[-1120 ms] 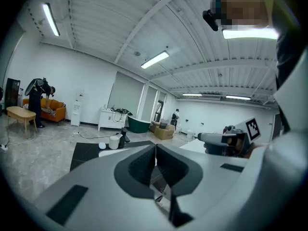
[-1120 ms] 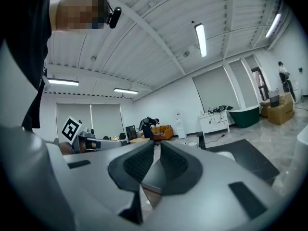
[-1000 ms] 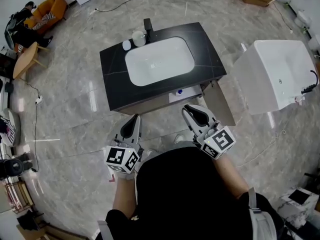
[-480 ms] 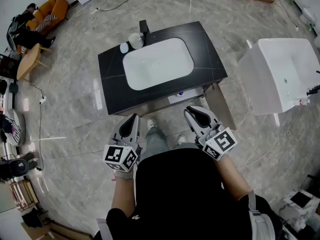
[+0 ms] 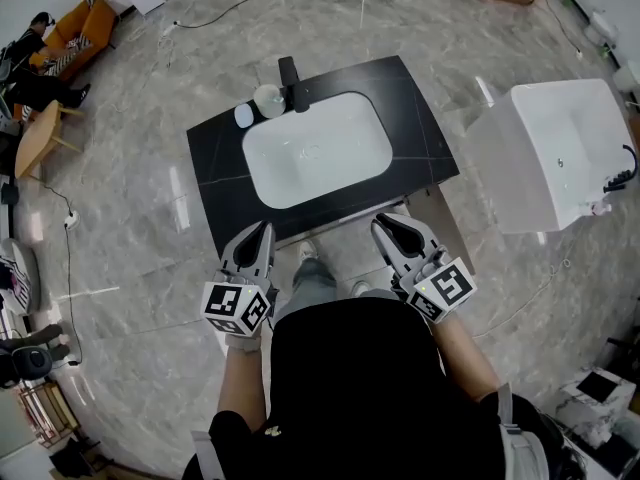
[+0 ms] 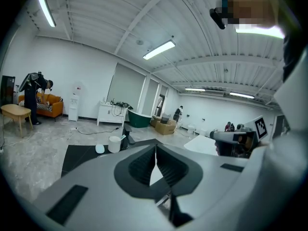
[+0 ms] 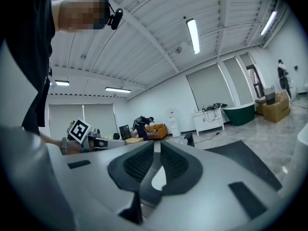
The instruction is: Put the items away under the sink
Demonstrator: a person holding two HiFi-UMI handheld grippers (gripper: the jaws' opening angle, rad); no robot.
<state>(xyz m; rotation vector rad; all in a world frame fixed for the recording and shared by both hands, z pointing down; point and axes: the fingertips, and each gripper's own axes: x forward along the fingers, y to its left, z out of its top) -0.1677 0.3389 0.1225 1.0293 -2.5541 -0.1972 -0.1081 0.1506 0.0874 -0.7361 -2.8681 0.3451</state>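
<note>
The left gripper [image 5: 264, 231] and right gripper [image 5: 386, 224] are both closed and empty, near the black-topped bench [image 5: 215, 163]. A white round cup [image 5: 267, 100] stands beside the black faucet [image 5: 290, 76].

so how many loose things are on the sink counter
2, not counting the tap: a white cup at the counter's back left corner, right beside the tap, and a small white disc just left of the cup. Anything under the counter is hidden.
</note>
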